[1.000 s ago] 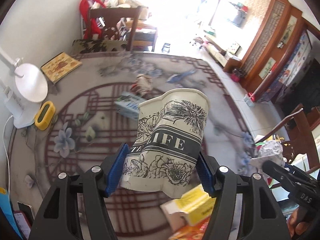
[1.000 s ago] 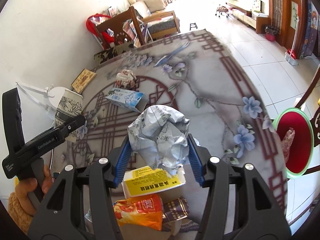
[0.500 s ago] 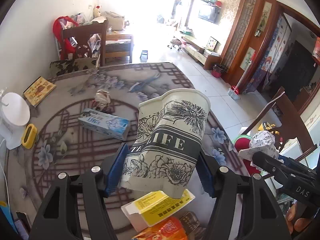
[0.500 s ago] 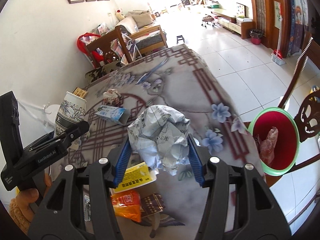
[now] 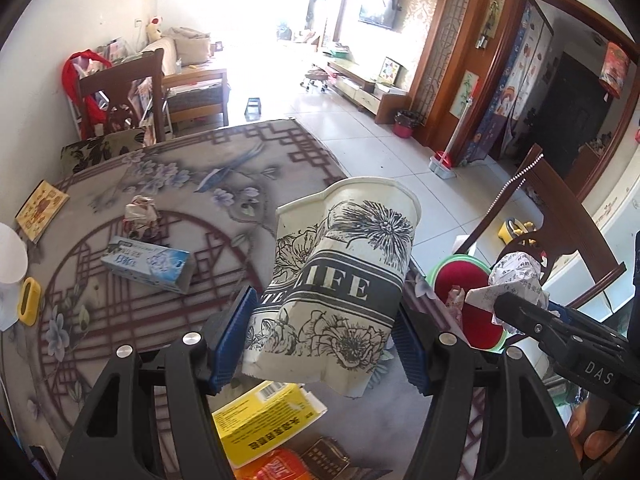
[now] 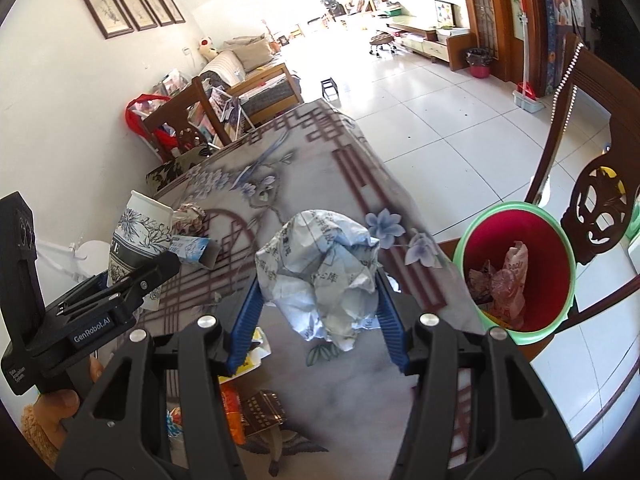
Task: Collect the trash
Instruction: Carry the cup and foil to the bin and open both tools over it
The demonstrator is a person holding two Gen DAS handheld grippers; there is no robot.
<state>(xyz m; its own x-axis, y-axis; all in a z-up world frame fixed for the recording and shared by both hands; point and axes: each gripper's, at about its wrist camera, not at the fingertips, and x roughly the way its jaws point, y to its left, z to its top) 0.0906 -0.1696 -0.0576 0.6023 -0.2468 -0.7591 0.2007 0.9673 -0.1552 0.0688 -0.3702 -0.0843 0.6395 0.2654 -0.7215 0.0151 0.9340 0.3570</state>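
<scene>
My left gripper (image 5: 324,334) is shut on a crushed paper cup (image 5: 340,280) with black flowers, held above the table. My right gripper (image 6: 318,312) is shut on a crumpled paper ball (image 6: 320,272), held above the table's right edge. The red bin with a green rim (image 6: 520,268) stands beside the table to the right, with wrappers inside; it also shows in the left wrist view (image 5: 460,292), just under the paper ball (image 5: 516,280). A blue box (image 5: 146,260), a crumpled wrapper (image 5: 140,216), a yellow box (image 5: 264,420) and an orange packet (image 5: 276,466) lie on the table.
The patterned table (image 5: 100,320) has a yellow object (image 5: 29,300) and a framed picture (image 5: 42,210) at its left. Wooden chairs stand behind the table (image 5: 120,96) and beside the bin (image 6: 592,200). Tiled floor lies to the right.
Both grippers have risen and swung right with their loads. The bin has come closer in both views. The paper ball now sits near the bin's rim.
</scene>
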